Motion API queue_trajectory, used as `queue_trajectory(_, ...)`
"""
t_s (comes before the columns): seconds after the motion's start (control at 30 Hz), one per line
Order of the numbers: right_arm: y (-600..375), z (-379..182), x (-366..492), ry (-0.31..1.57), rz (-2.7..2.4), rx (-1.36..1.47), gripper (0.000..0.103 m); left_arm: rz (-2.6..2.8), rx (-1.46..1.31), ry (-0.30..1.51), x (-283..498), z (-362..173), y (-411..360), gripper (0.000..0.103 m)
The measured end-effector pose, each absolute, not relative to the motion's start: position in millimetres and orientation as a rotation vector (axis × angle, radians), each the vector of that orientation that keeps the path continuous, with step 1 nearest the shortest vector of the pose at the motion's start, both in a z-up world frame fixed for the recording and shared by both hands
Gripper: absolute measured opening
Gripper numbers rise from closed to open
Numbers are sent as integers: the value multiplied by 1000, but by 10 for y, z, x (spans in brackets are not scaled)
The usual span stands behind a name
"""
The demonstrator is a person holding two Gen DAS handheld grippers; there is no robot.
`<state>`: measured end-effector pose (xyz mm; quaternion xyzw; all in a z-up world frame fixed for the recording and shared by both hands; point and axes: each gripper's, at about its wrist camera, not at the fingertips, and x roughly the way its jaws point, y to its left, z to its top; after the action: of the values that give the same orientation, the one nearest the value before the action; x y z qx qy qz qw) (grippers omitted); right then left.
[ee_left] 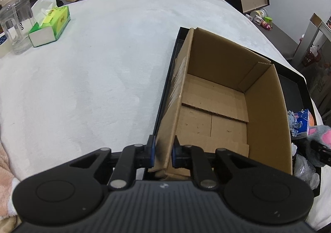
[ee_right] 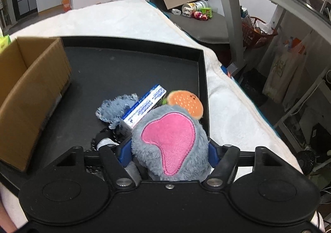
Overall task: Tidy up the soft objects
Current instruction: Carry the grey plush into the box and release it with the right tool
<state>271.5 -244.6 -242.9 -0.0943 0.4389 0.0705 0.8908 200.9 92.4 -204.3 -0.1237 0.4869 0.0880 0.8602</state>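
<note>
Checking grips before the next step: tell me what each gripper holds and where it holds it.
Left gripper is shut on the cardboard box, pinching its near side wall. Right gripper has the grey plush toy between its fingers, around its fuzzy body.

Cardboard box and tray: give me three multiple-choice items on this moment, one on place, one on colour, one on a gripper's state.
1. The cardboard box sits:
A. in the black tray
B. on the floor
C. on the tissue pack

2. The patch on the grey plush toy is:
A. green
B. pink
C. yellow

3. The left gripper is:
A. wide open over the cloth
B. shut on the box wall
C. holding tissues

Answers: 1 A, tray rim runs round the box; 2 B, pink patch faces the camera; 3 B, both pads pinch the near wall.
</note>
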Motion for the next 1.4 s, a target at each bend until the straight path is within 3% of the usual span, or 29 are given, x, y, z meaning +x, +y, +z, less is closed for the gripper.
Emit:
queue_trajectory(0.6, -2233, -1834, 2590, 826, 134, -196, 67, 166, -303, 1037, 1950, -2031, 1001, 15)
queue_trajectory(1.4, -1437, -1491, 2544, 768, 247, -236, 67, 150, -377, 1026, 1894, -2059, 1103, 17)
